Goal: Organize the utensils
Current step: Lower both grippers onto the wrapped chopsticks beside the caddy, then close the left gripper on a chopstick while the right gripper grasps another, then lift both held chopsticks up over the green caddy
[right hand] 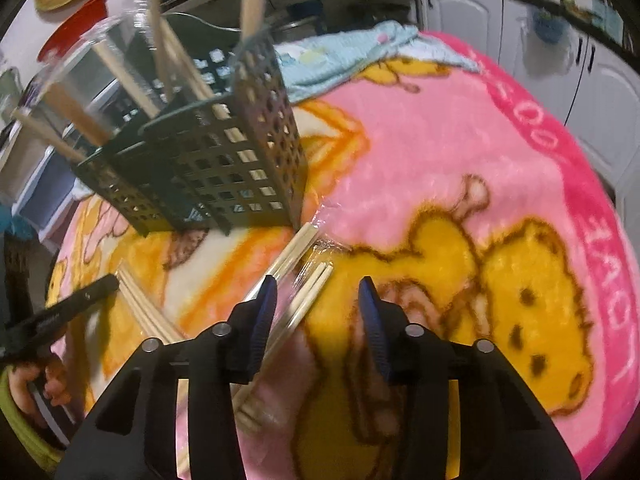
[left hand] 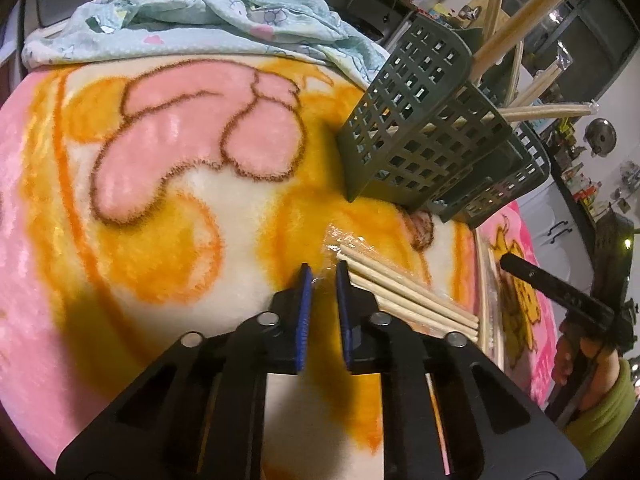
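A pack of wooden chopsticks [left hand: 408, 296] in clear wrap lies on the blanket. My left gripper [left hand: 322, 276] is at the pack's near end, its blue pads almost together with the loose wrap pinched between them; the sticks lie just right of its right finger. In the right wrist view the left gripper [right hand: 108, 284] shows at that pack's [right hand: 144, 308] end. A second wrapped pack of chopsticks [right hand: 304, 280] lies between the parted fingers of my right gripper [right hand: 318, 292], close to the left pad, clear of the right one. The dark green perforated utensil caddy [left hand: 420, 128] [right hand: 224, 168] stands behind, with wrapped wooden utensils in it.
A plush pink and yellow cartoon blanket [right hand: 460, 152] covers the surface. A crumpled light blue cloth [left hand: 200, 16] lies at the far edge. A hand in a green sleeve [left hand: 600, 400] holds the right gripper [left hand: 516, 266]. White cabinets [right hand: 560, 60] stand beyond the blanket.
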The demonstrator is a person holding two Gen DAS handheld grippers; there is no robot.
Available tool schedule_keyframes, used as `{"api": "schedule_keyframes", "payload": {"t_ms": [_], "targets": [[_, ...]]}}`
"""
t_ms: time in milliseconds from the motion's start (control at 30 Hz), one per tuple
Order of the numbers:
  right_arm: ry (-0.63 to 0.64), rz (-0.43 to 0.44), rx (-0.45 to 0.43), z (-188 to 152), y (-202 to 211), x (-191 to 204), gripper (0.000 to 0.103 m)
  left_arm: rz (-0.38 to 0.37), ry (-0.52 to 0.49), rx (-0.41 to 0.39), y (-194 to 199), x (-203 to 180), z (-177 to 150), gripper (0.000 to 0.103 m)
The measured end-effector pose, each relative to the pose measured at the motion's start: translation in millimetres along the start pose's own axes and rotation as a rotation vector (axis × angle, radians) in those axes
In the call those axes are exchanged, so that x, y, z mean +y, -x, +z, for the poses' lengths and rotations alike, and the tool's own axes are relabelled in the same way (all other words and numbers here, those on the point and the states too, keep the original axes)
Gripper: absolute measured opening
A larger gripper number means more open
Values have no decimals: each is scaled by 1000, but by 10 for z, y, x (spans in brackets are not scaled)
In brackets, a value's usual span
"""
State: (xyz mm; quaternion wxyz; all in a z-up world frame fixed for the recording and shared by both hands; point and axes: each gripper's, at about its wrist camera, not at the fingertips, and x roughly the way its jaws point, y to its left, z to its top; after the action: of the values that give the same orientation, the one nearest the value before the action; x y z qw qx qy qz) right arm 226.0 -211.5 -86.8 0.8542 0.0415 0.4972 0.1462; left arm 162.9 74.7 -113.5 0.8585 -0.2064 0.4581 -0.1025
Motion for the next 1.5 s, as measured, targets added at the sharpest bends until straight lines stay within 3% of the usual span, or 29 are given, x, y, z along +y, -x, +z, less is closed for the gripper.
{"api": "schedule_keyframes", "payload": {"t_ms": [167,367,500,833,867,1000,1167,1500], "targets": [[-59,15,56,42,-185,-62,28,-7,3,2,10,29,-13,4],[-110,39,54,9,-178,-184,13,-26,19,2,21,53,-15,4],[-142,52,30,-24,-102,-229,6,-78,52,16,30,85,-9,5],[-108,51,-93,-31,342,-144,6,-127,80,26,-32,96,32,8],[-102,46,-103,-30,383,-129,6,-128,72,29,-36,85,35,3],[-84,48,-133,-30,522,-63,5,-126,50,27,5,38,30,1],[-59,61,-174,-14,717,19,5,-135,8,-13,211,-70,28,0],[2,101,-259,26,1062,208,5,-226,-47,-139,798,-365,138,0]]}}
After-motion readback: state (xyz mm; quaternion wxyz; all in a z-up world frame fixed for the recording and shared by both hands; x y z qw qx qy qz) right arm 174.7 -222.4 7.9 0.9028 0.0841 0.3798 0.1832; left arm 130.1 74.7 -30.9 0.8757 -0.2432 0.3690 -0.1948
